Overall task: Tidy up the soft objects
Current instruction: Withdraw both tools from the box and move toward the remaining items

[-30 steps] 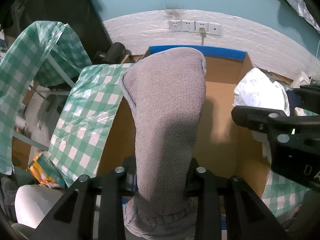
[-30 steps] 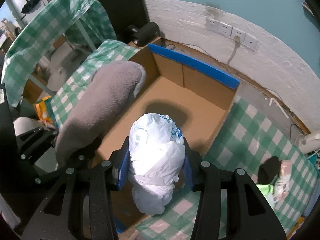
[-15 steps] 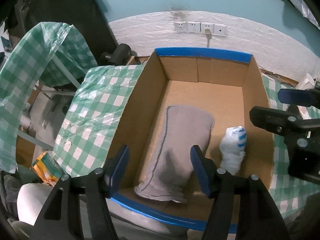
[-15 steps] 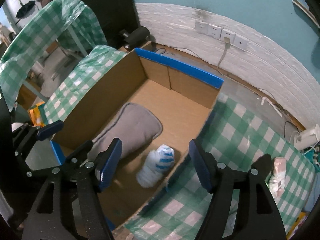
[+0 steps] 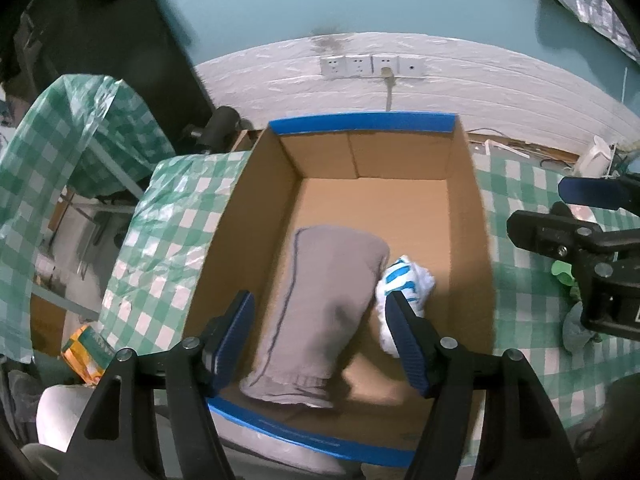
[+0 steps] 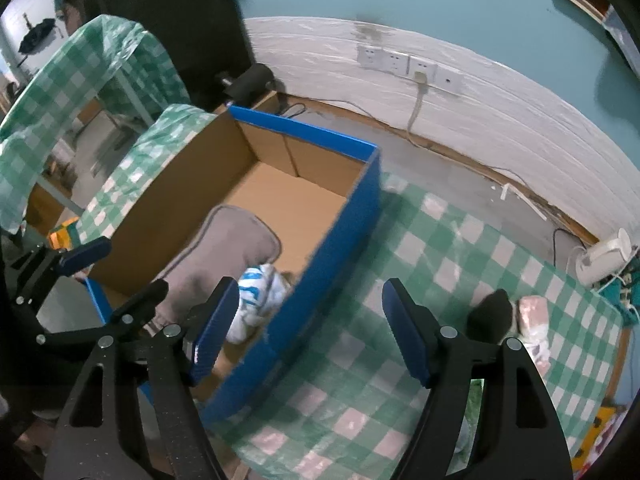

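A cardboard box with blue edges [image 5: 468,216] [image 6: 348,216] sits between green-checked surfaces. Inside it lie a grey cloth [image 5: 324,300] [image 6: 228,240] and a white-and-blue bundle [image 5: 404,280] [image 6: 260,284], touching each other. My left gripper [image 5: 320,336] is open and empty above the near end of the box. My right gripper [image 6: 308,328] is open and empty, above the box's right wall and the checked tablecloth [image 6: 440,260]. The right gripper also shows at the right edge of the left wrist view [image 5: 580,216].
On the checked table to the right lie a black soft object [image 6: 492,312], a pinkish packet [image 6: 532,316] and a green item [image 5: 564,272]. A white kettle [image 6: 604,256] stands near the wall. Wall sockets [image 5: 372,66] are behind. An orange packet [image 5: 86,356] lies low at left.
Both grippers let go of their loads, which now lie in the box. The right gripper has since moved right, over the box wall and tablecloth. The bundle has come against the grey cloth.
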